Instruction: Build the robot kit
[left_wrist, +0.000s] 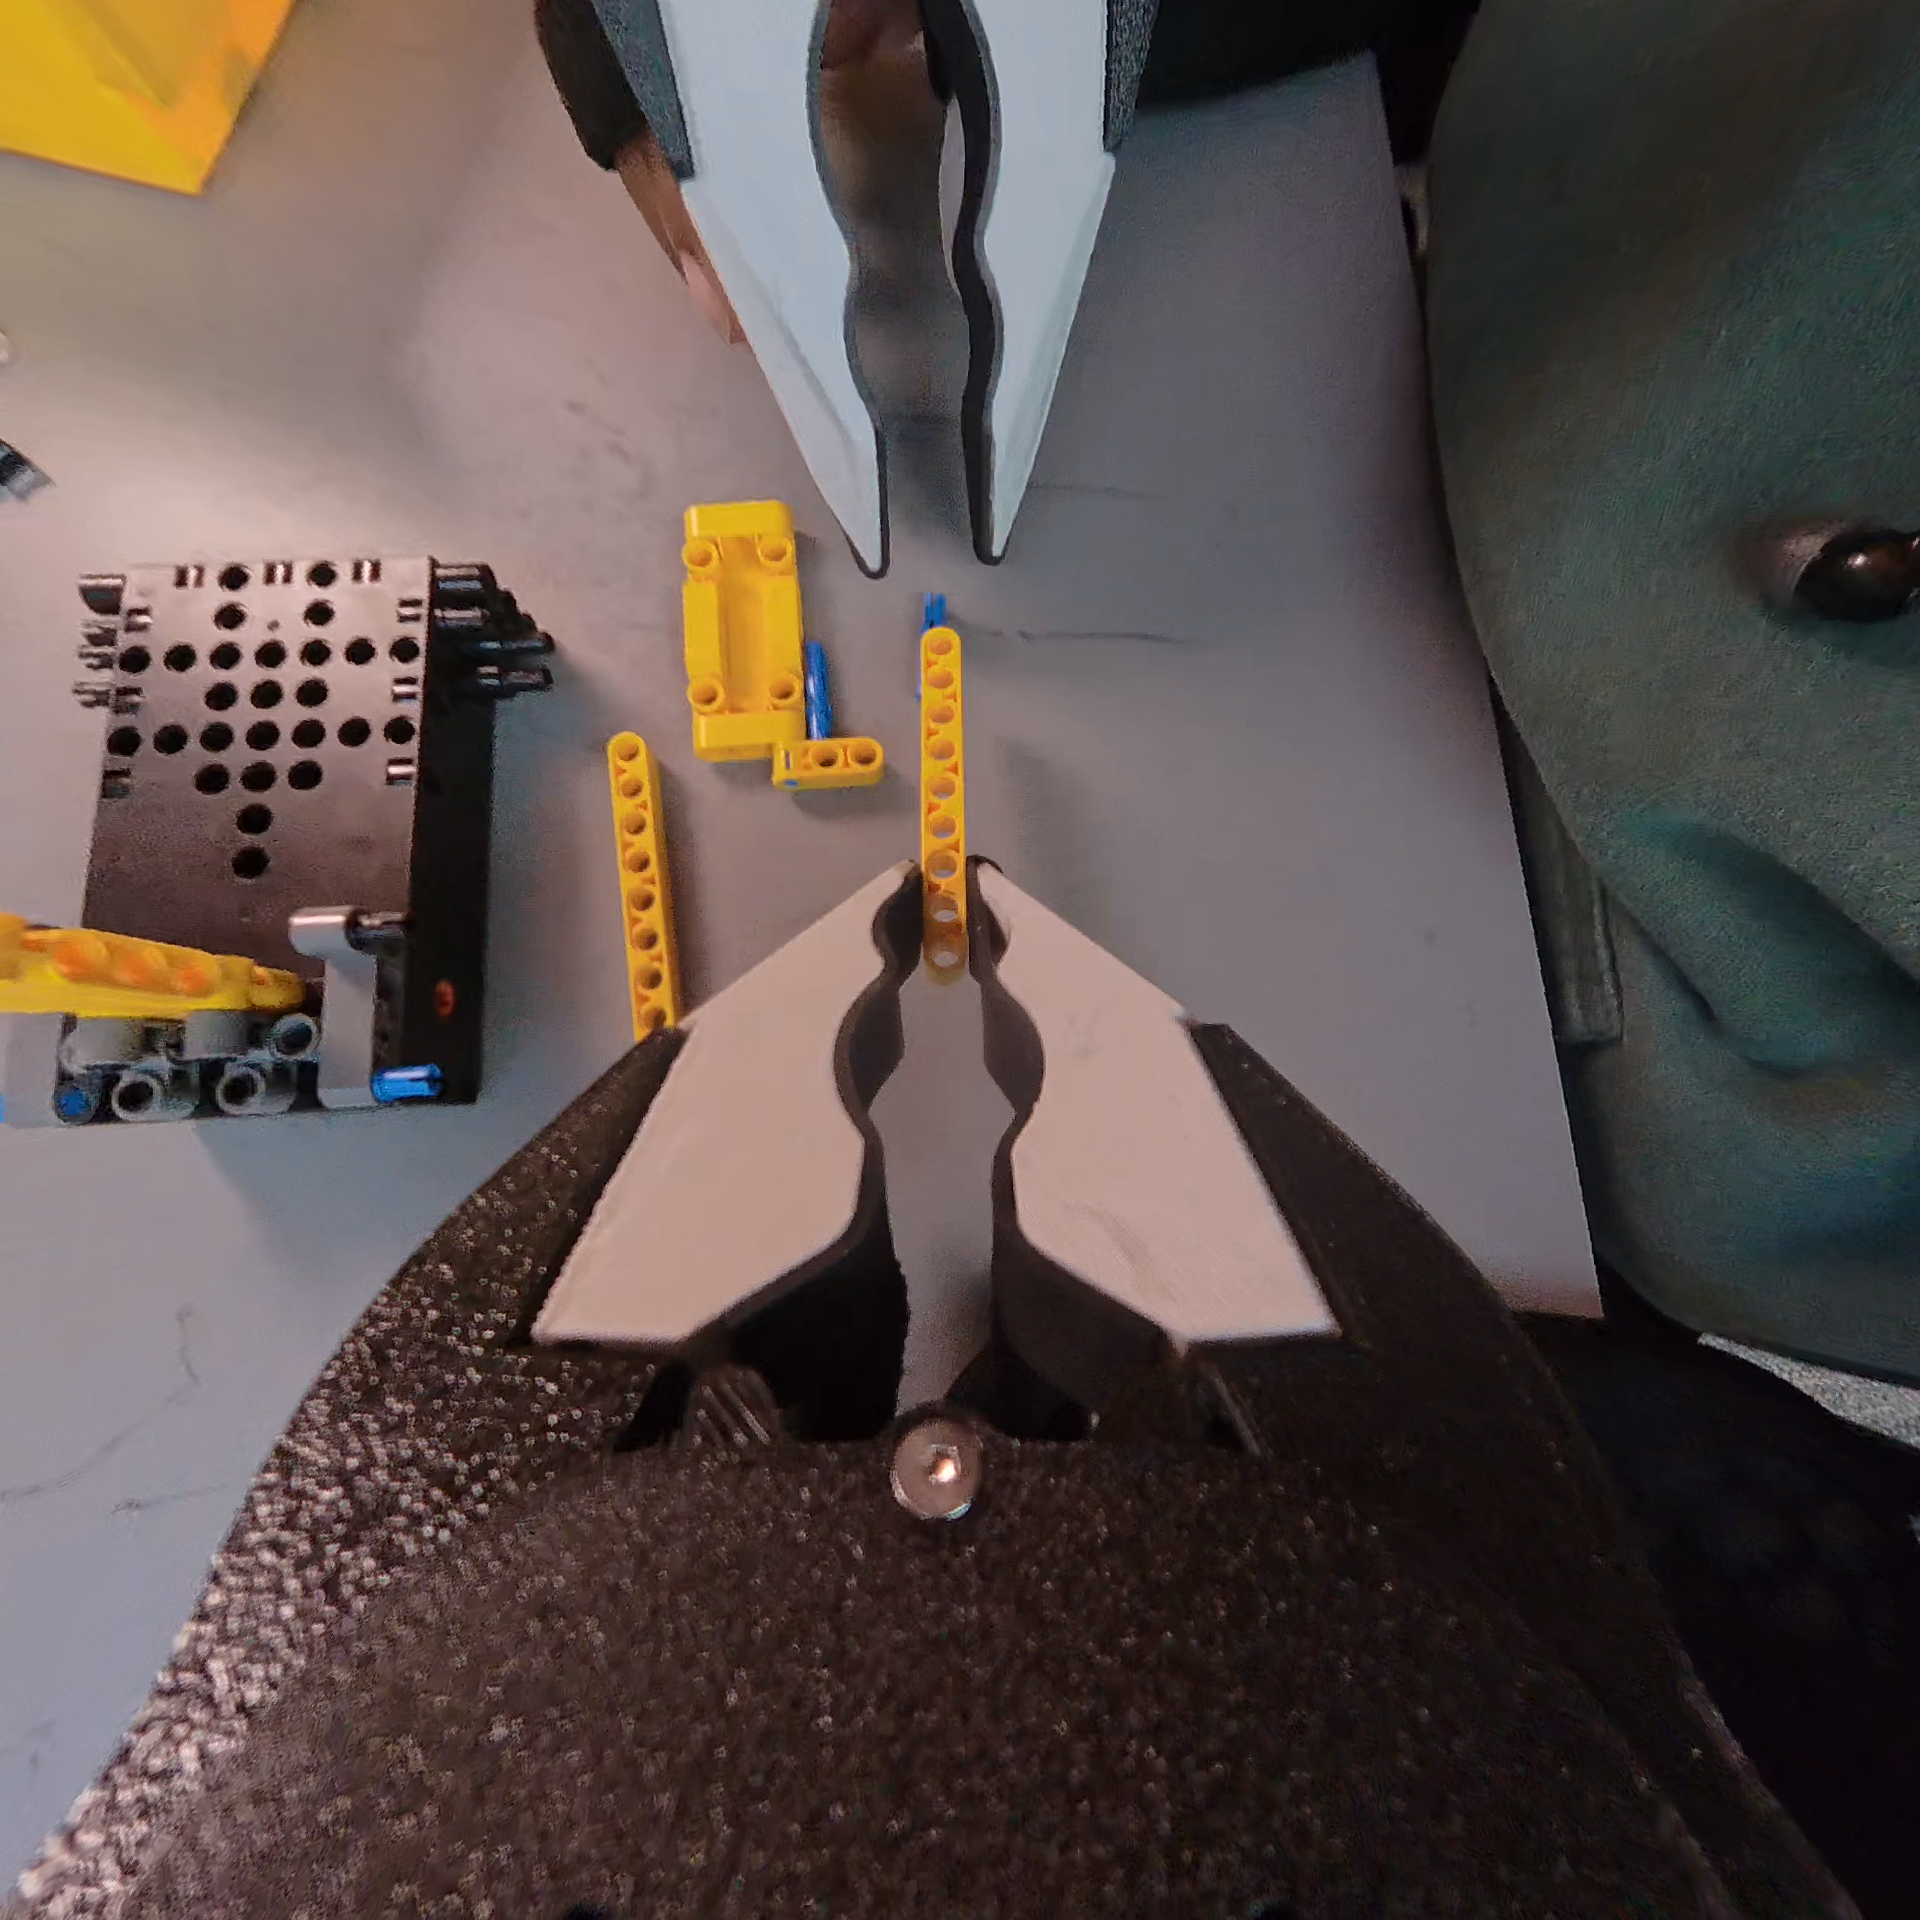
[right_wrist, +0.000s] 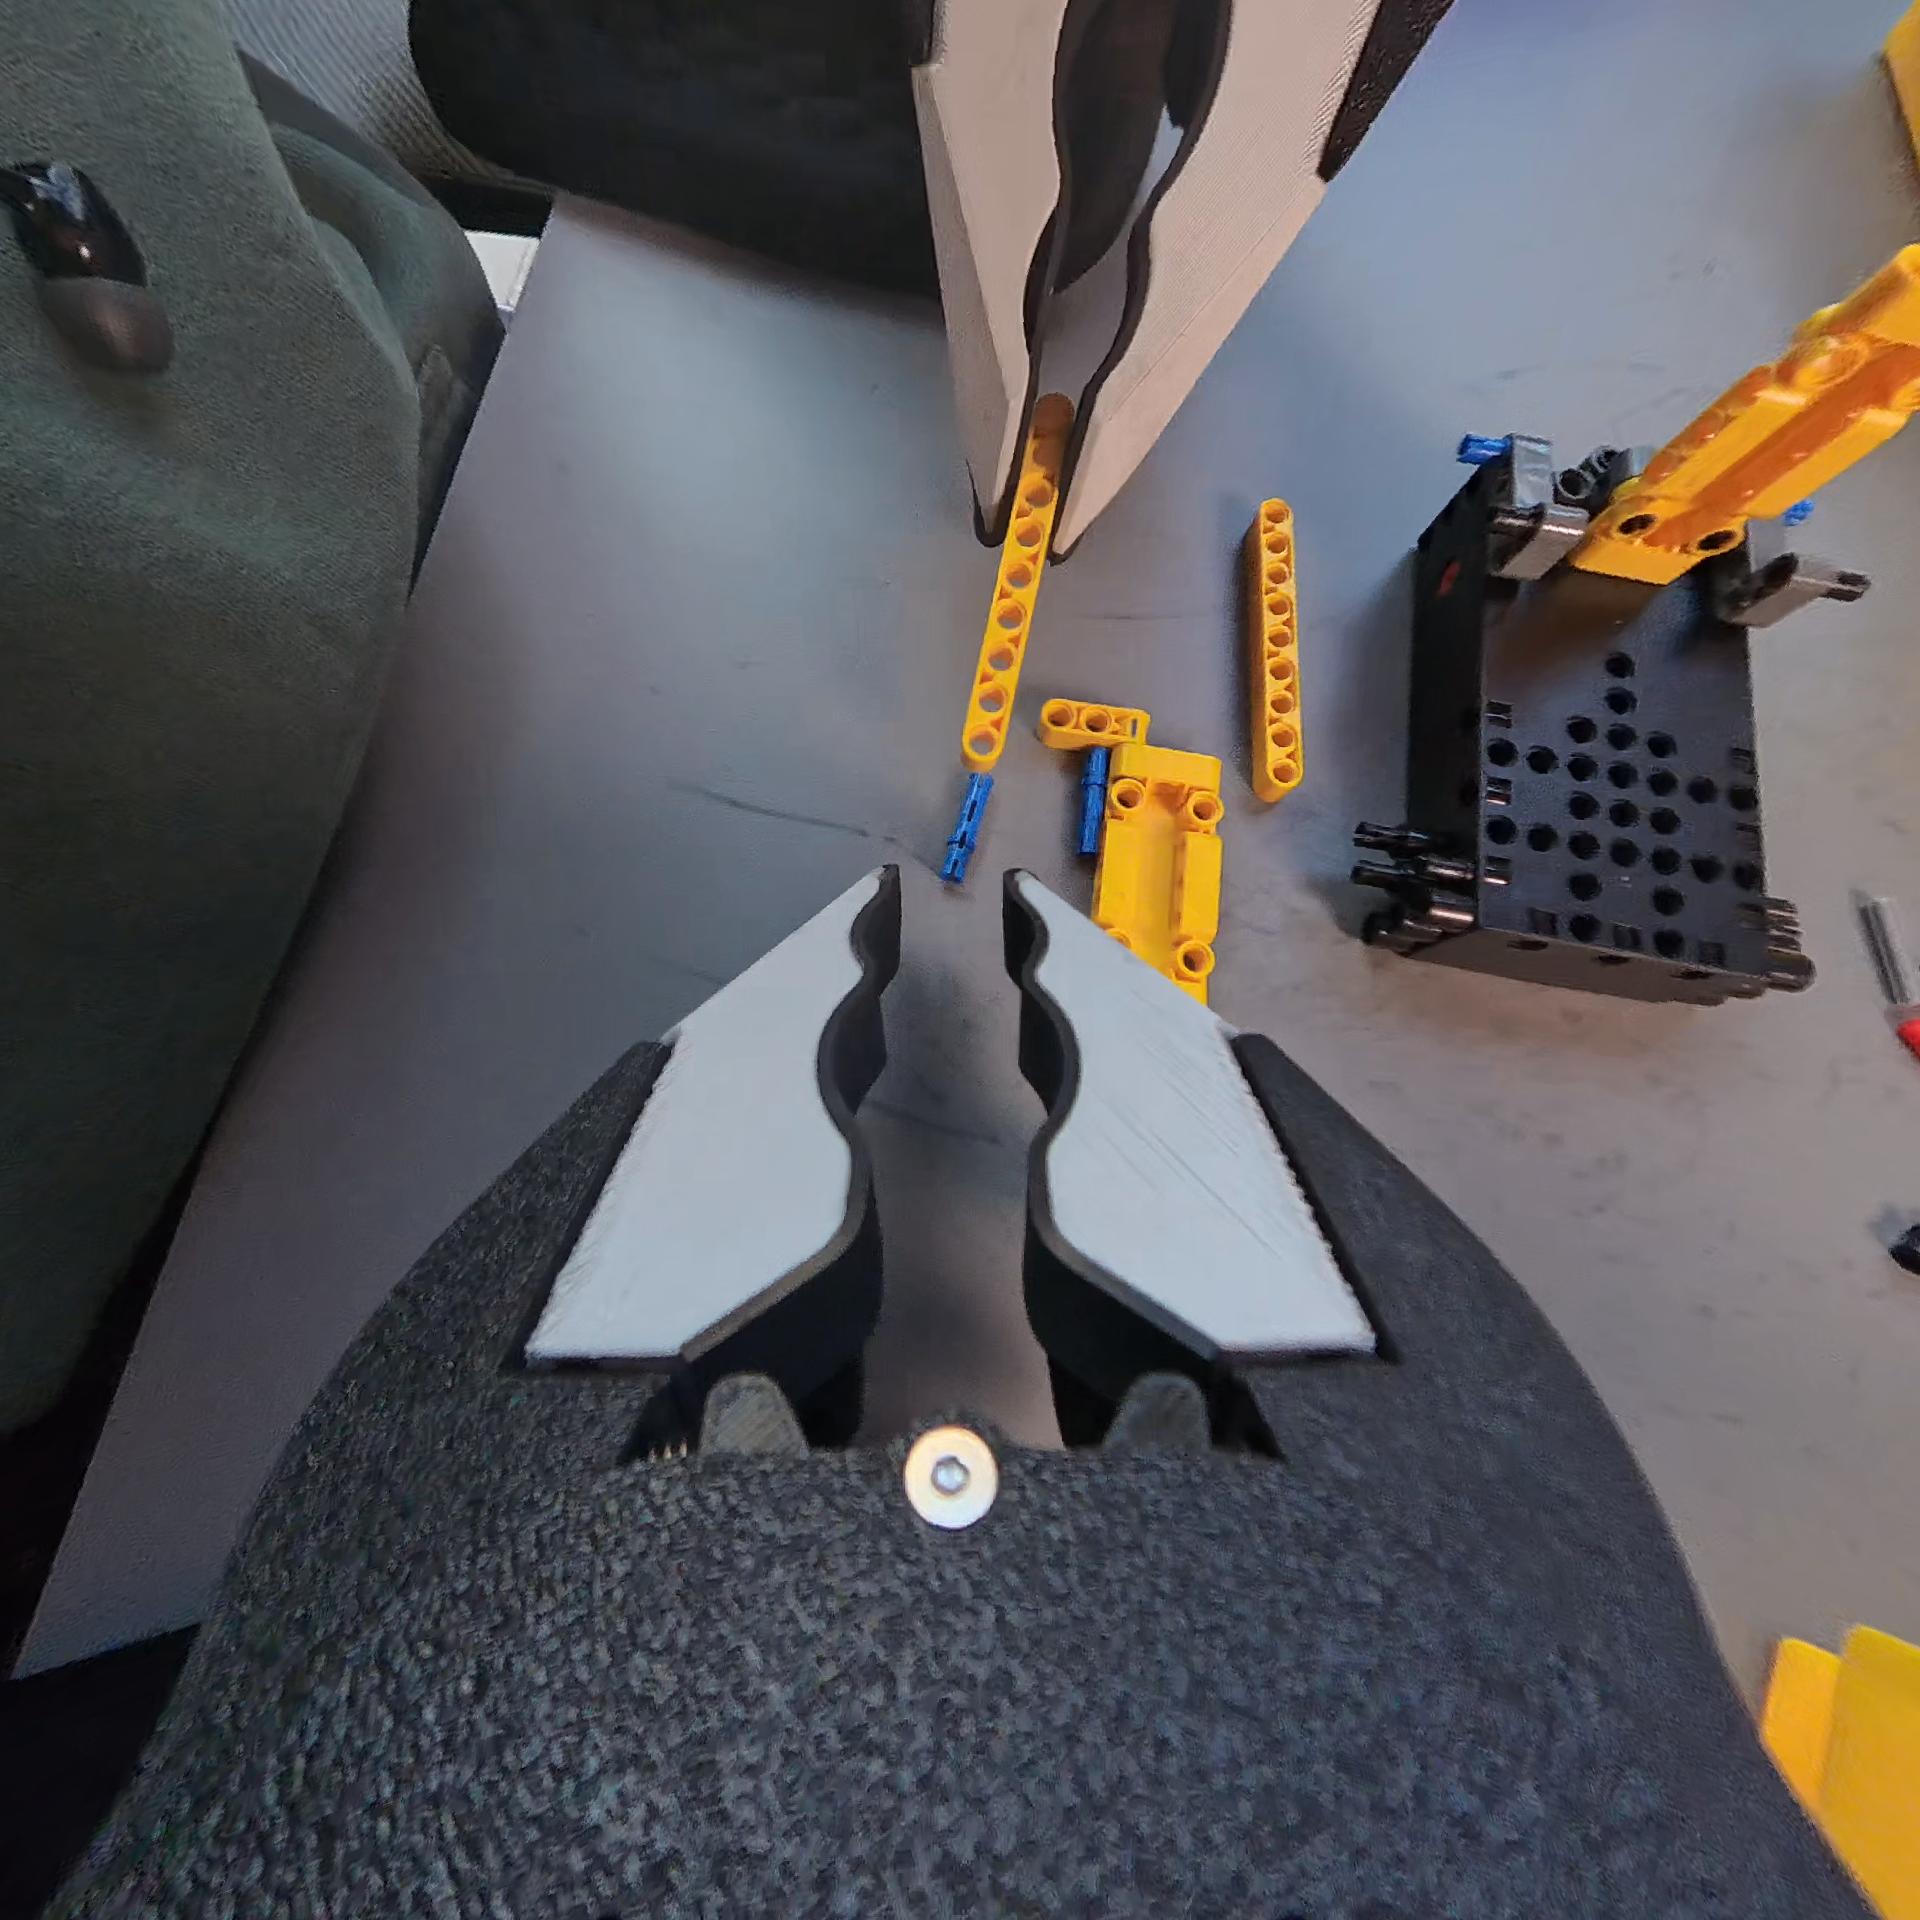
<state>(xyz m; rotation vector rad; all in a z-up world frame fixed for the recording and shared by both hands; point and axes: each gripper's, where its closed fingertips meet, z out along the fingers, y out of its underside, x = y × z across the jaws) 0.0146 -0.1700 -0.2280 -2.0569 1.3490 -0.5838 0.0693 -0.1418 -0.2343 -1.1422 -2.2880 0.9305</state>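
The left gripper (left_wrist: 943, 868) is clamping one end of a long yellow perforated beam (left_wrist: 941, 769), its jaws clenched on the last few holes. The rest of the beam is projecting forward, which is leaving its free end exposed. Whether that beam is lifted or resting on the grey surface (left_wrist: 1195, 831) cannot be told.

The right gripper (right_wrist: 951, 873) is facing it from the far side, jaws parted and grasping nothing. It is hovering just beside a blue pin (right_wrist: 966, 828) that is lying loose on the surface at the beam's free end, lined up with the gap between the jaws.

To the left in the left wrist view, a yellow block piece (left_wrist: 740, 629) with a second blue pin (left_wrist: 818, 681) alongside and a short yellow connector (left_wrist: 828, 762) are lying close together. A second yellow beam (left_wrist: 642, 883) is lying apart from them. Farther left, a black perforated frame (left_wrist: 270, 748) with grey and yellow parts attached is standing clear of both grippers.
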